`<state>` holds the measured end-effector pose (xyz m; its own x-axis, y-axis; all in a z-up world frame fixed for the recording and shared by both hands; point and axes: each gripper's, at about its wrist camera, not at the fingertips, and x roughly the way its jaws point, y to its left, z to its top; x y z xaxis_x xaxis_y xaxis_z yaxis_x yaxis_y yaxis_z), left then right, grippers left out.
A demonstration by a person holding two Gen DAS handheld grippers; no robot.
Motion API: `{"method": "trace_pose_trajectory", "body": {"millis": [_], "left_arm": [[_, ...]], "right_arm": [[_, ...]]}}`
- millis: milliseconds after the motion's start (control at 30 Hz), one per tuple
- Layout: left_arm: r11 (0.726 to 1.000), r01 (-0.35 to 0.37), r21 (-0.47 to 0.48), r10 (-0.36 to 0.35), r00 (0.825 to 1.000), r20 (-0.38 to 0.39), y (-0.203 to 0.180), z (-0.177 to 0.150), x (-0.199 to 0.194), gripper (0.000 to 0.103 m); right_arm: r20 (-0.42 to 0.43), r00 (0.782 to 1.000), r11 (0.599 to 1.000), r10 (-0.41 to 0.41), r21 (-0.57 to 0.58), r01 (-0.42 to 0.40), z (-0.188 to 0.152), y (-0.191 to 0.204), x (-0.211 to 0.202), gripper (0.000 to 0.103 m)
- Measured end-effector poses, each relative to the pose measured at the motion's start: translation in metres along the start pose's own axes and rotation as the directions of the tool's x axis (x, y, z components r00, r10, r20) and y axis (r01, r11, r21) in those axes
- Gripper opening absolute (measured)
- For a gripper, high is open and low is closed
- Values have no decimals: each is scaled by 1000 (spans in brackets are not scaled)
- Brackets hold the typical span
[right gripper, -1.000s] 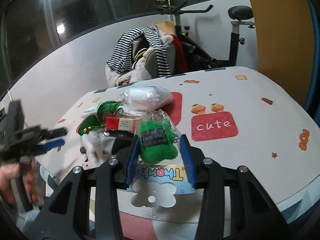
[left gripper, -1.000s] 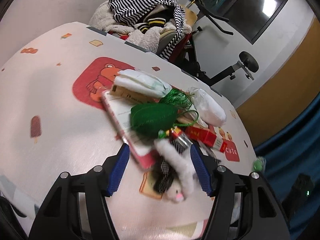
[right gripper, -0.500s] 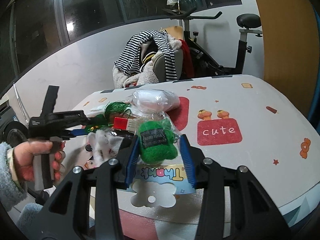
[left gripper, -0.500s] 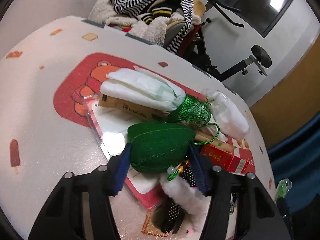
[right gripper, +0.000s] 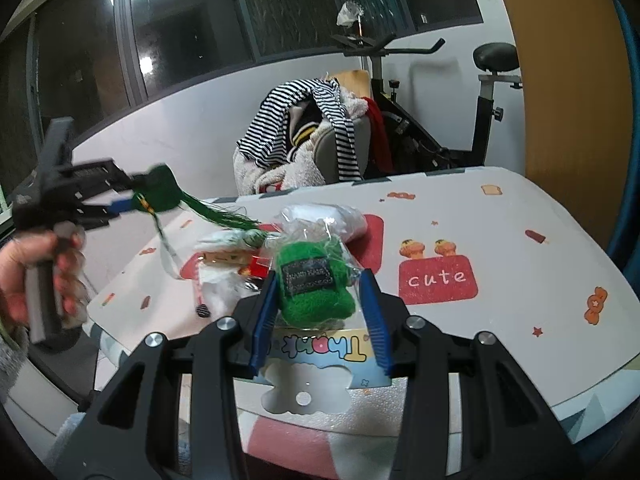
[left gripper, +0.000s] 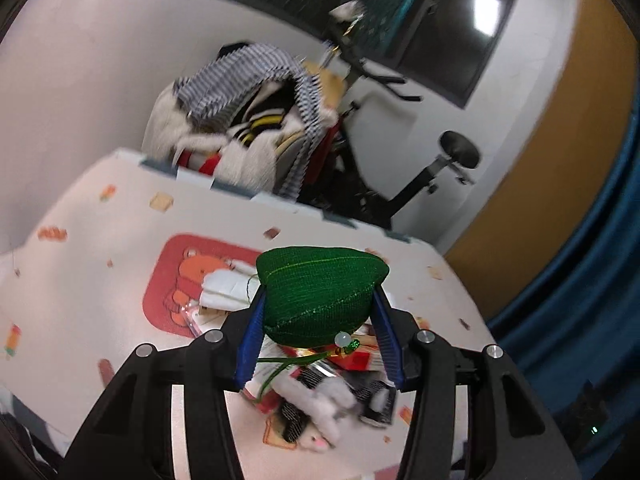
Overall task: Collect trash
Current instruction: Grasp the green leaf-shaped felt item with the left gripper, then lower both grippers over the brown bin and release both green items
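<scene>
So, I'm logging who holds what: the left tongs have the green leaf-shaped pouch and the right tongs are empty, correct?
Not quite. The left tongs do hold the green leaf-shaped pouch, but the right tongs are not empty: the right wrist view shows them closed on a bagged green fuzzy item.

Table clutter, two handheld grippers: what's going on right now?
A person is clearing a pile off the table. The left gripper has just closed on a green leaf-shaped pouch and holds it above the pile, its tassel hanging. The right gripper is clamped on a clear bag with a green knitted item. A plush toy, a red box and white packets remain on the table.
</scene>
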<state>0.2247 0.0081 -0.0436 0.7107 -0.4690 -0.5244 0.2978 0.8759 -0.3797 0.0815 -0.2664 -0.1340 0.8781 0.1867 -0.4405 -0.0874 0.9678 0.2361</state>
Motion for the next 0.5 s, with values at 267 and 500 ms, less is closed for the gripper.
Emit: {"method": "trace_pose_trajectory", "body": {"millis": [267, 500], "left_arm": [[986, 113, 120, -107, 993, -56, -40, -59, -71, 49], [967, 187, 172, -156, 971, -180, -58, -161, -101, 50]], "right_arm": [[19, 999, 999, 31, -10, -31, -4, 11, -39, 43], [-7, 999, 999, 41, -19, -42, -28, 15, -63, 43]]}}
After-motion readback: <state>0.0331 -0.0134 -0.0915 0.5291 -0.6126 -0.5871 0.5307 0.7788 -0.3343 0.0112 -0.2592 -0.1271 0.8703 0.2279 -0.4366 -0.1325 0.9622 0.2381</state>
